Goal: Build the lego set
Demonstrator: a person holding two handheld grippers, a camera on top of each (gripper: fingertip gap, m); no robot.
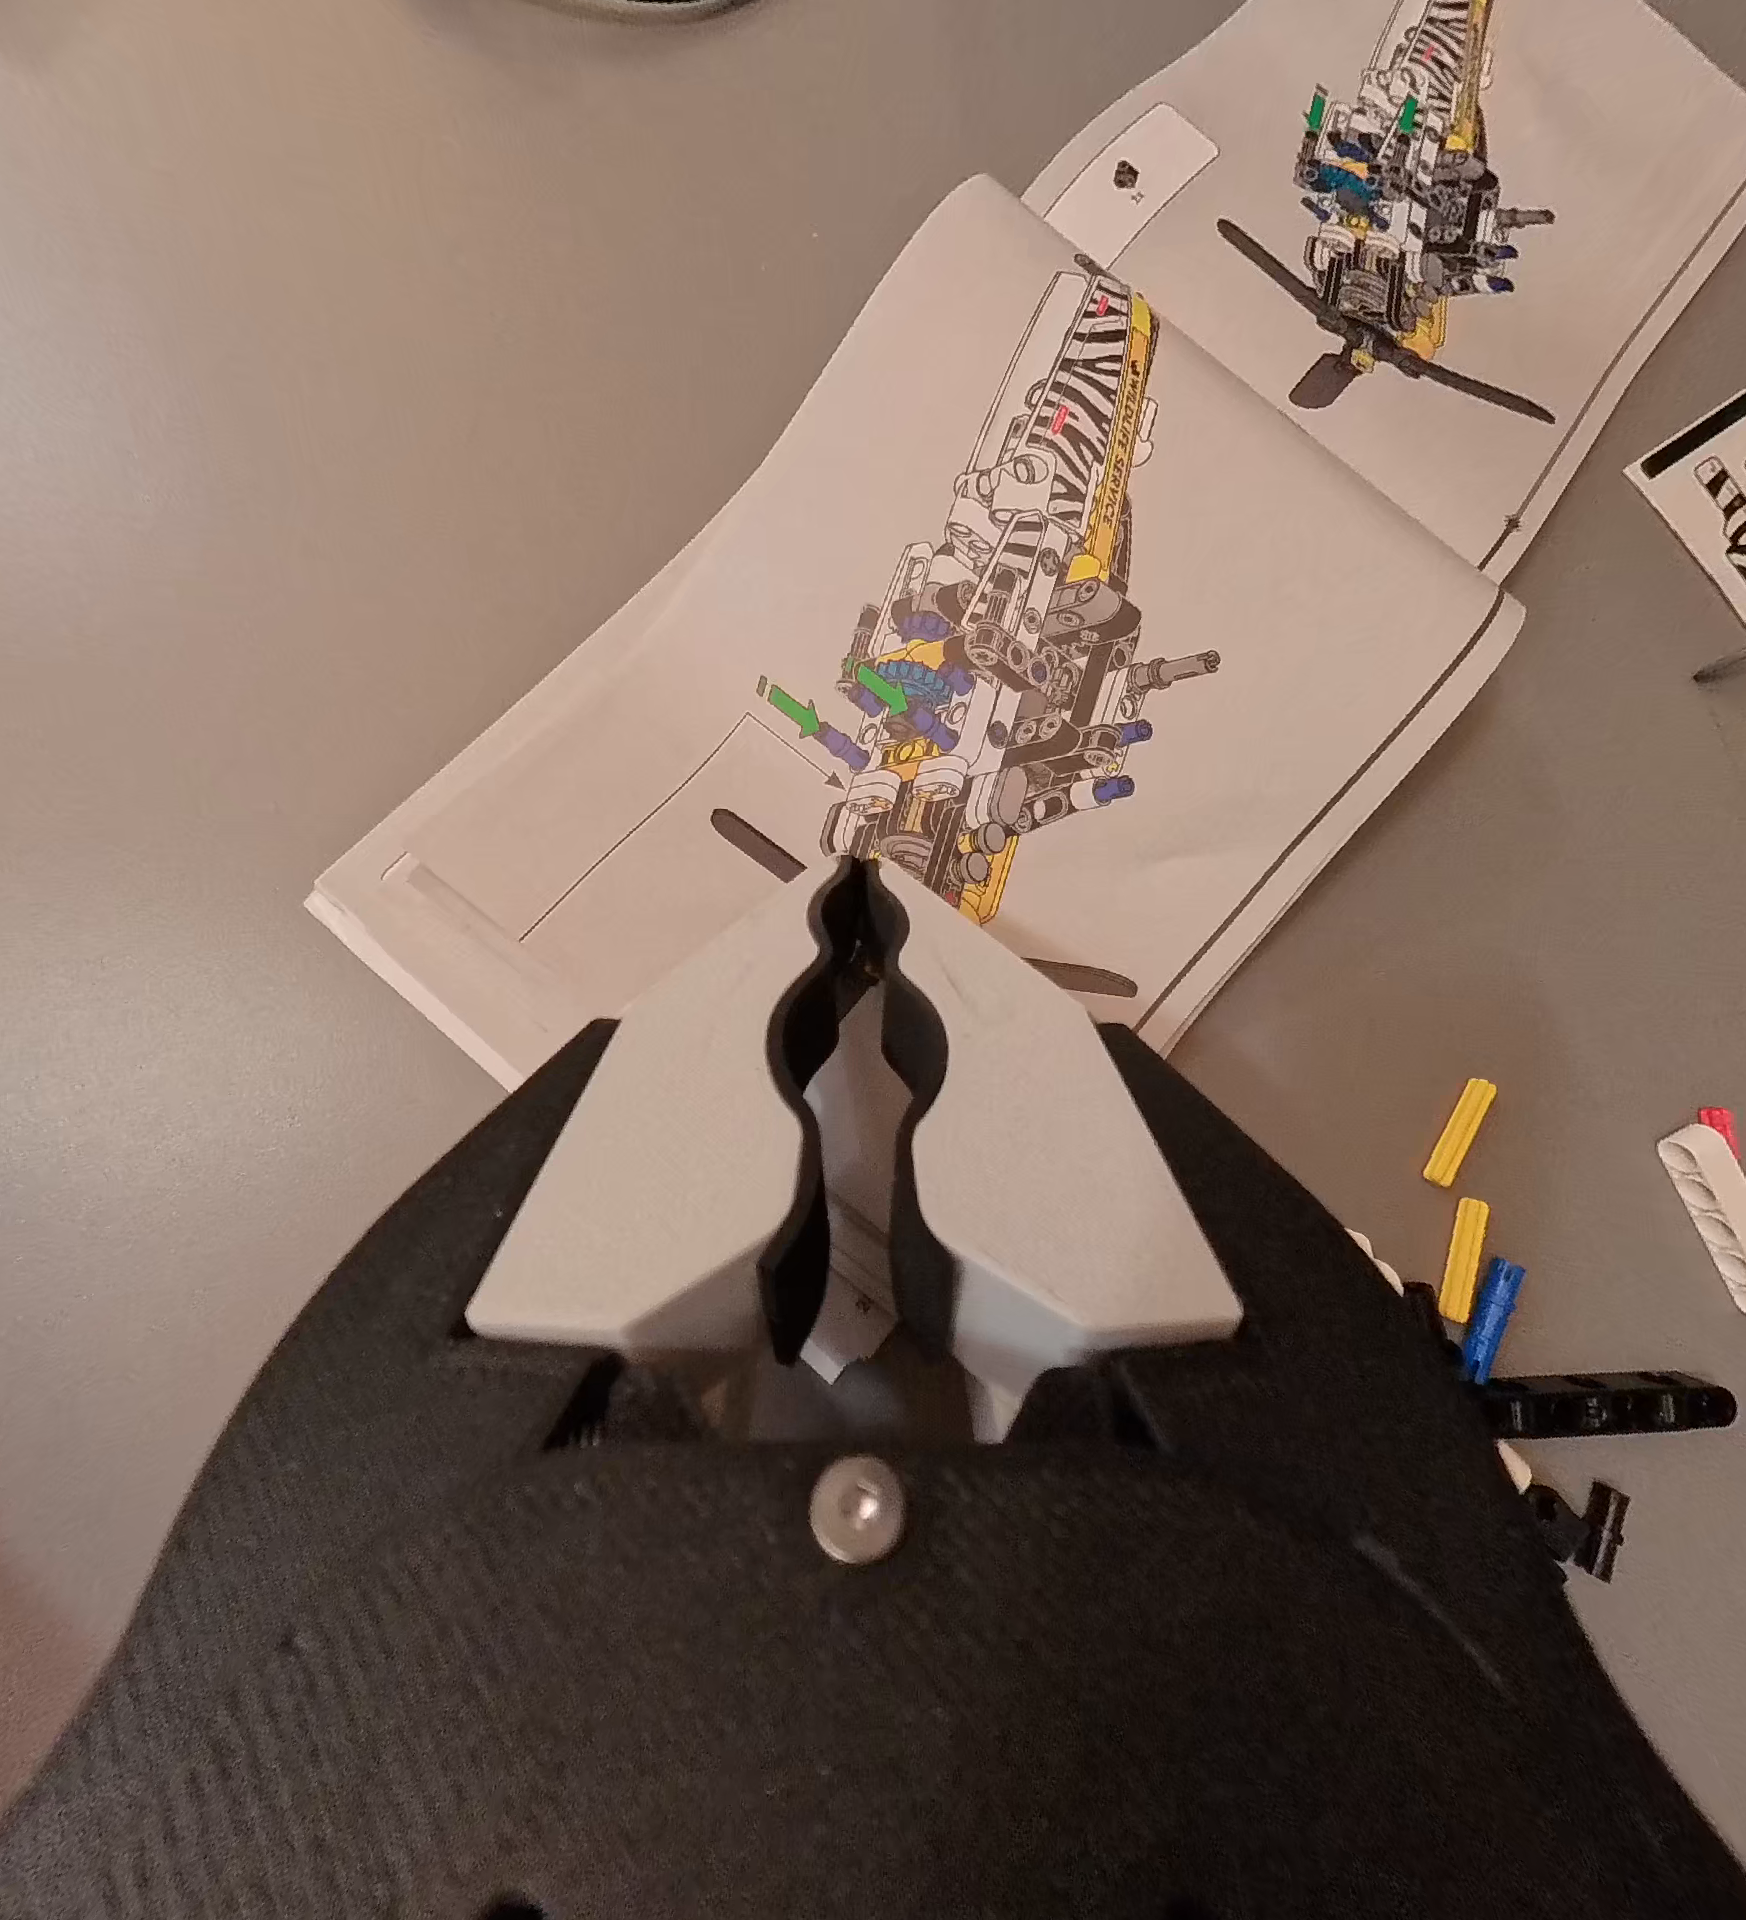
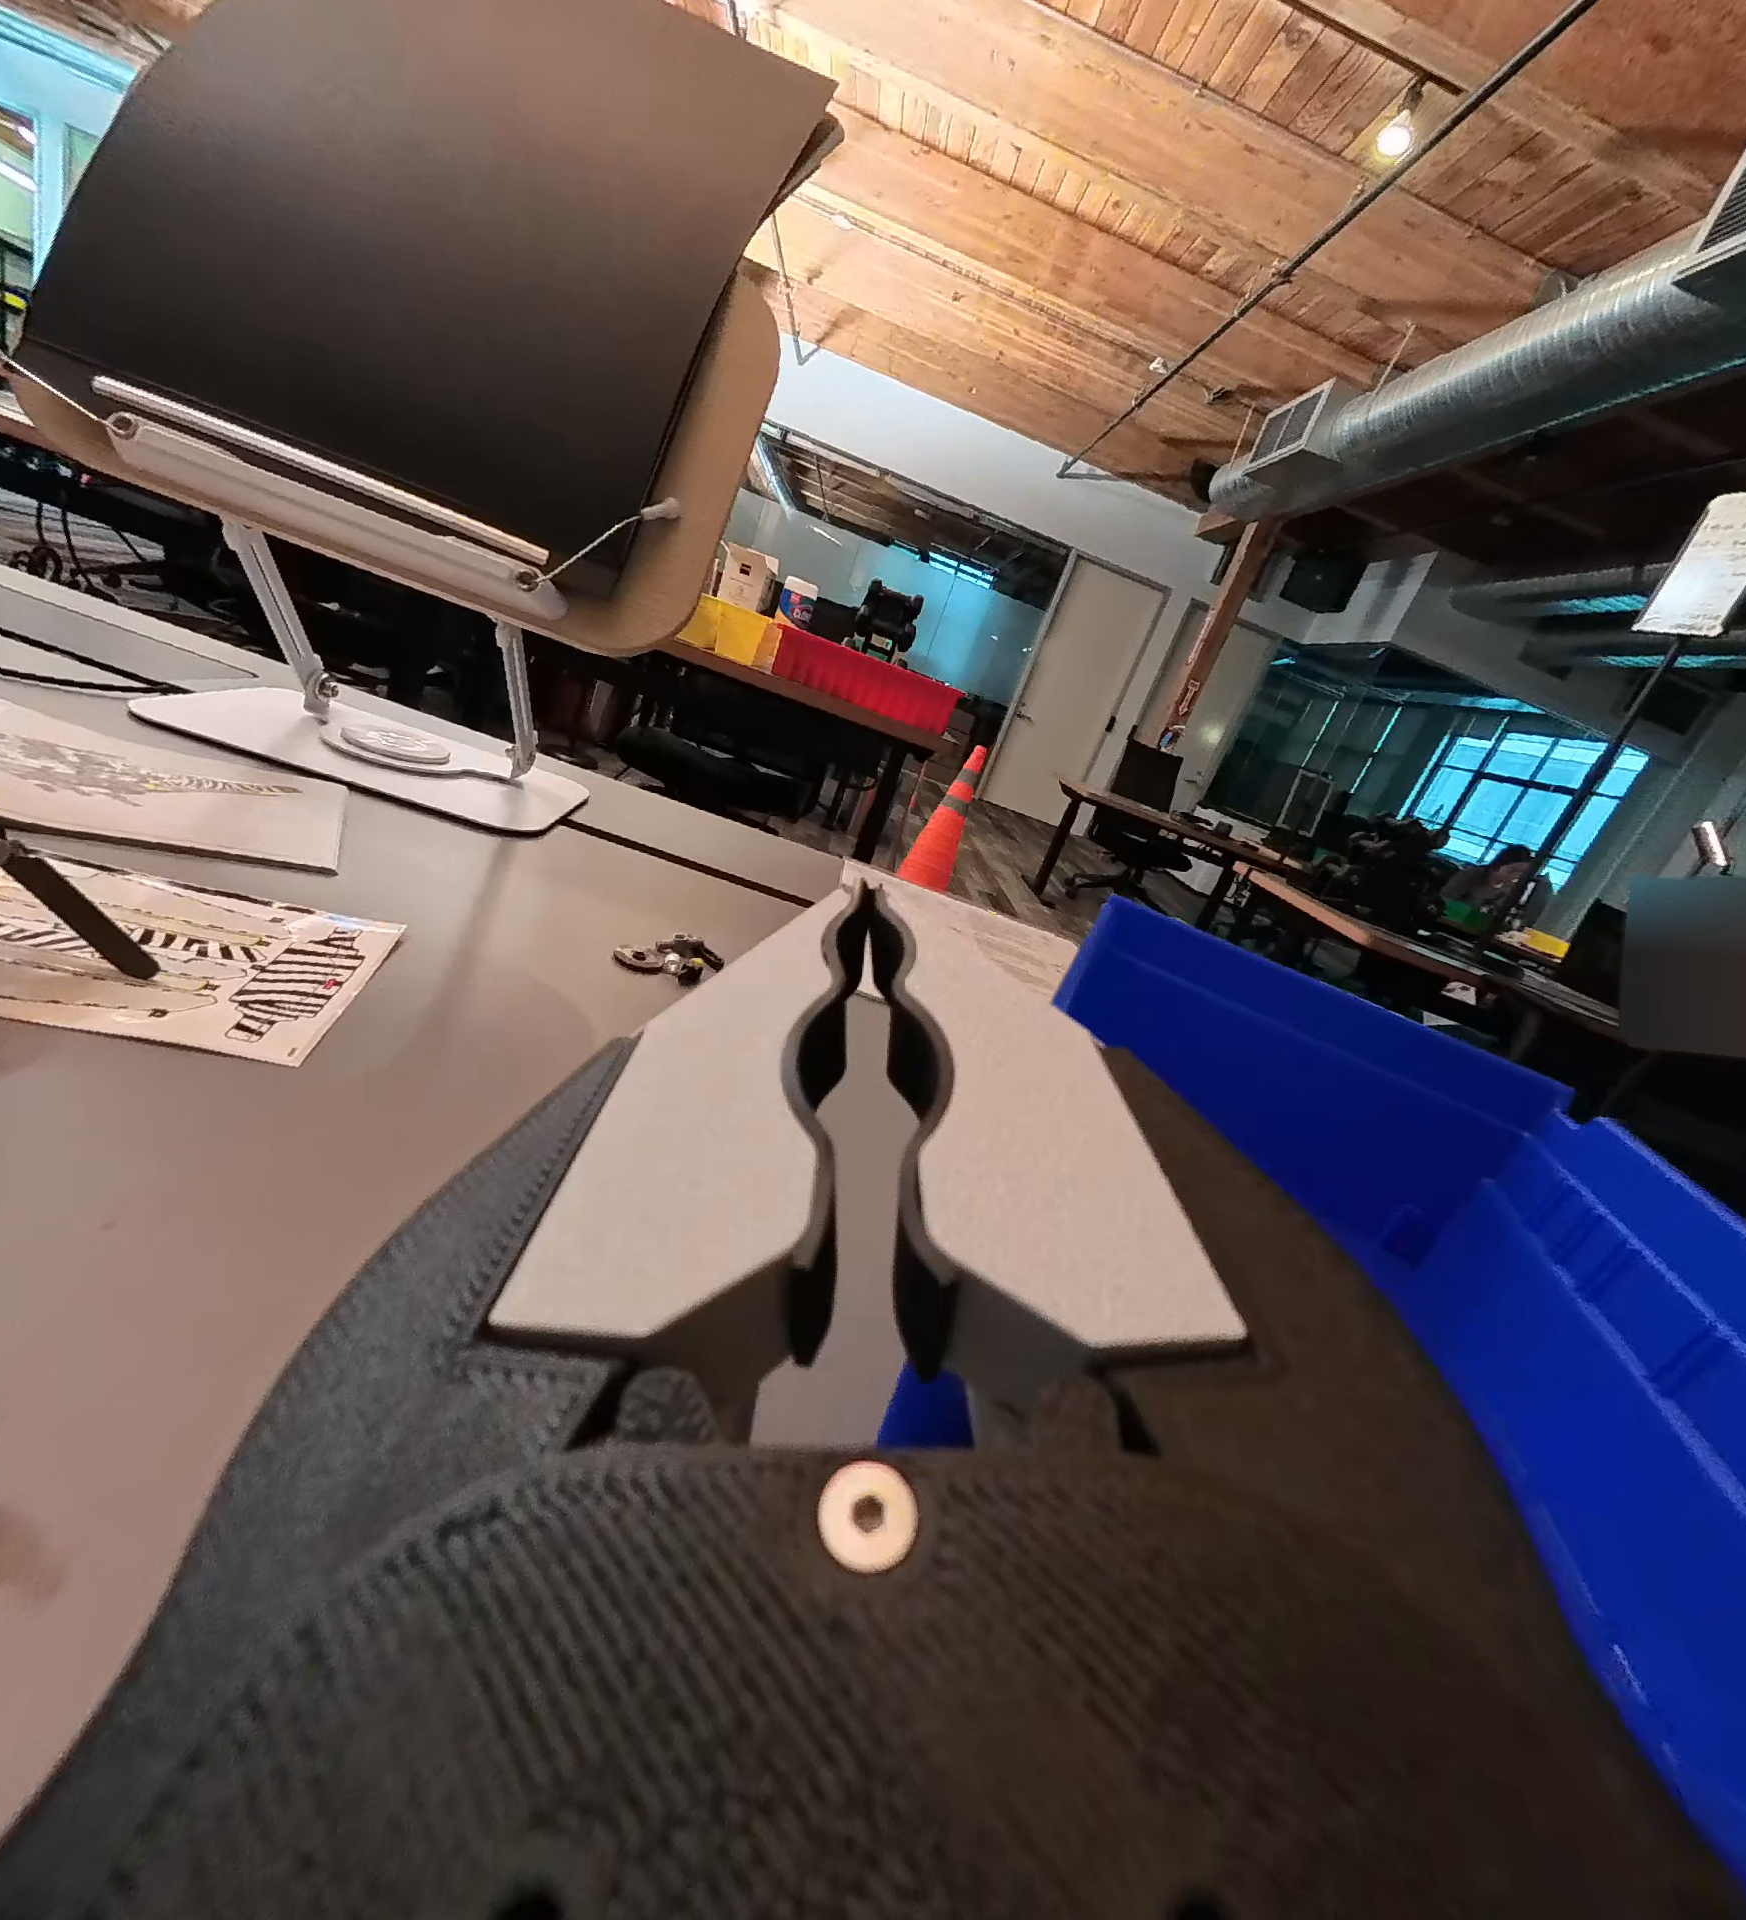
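Grey surface [image 1: 225,520] carries the open instruction booklet [image 1: 744,623] and loose lego pieces [image 1: 1461,1132] at its right. Left gripper [image 1: 856,883] and right gripper [image 2: 867,914] have fingers clenched on nothing. Small pins could roll or slip when pinched.

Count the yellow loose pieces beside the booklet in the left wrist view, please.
2. One yellow piece lies right of the booklet; the other yellow piece lies just below it, beside a blue pin. The gripper body may hide more.
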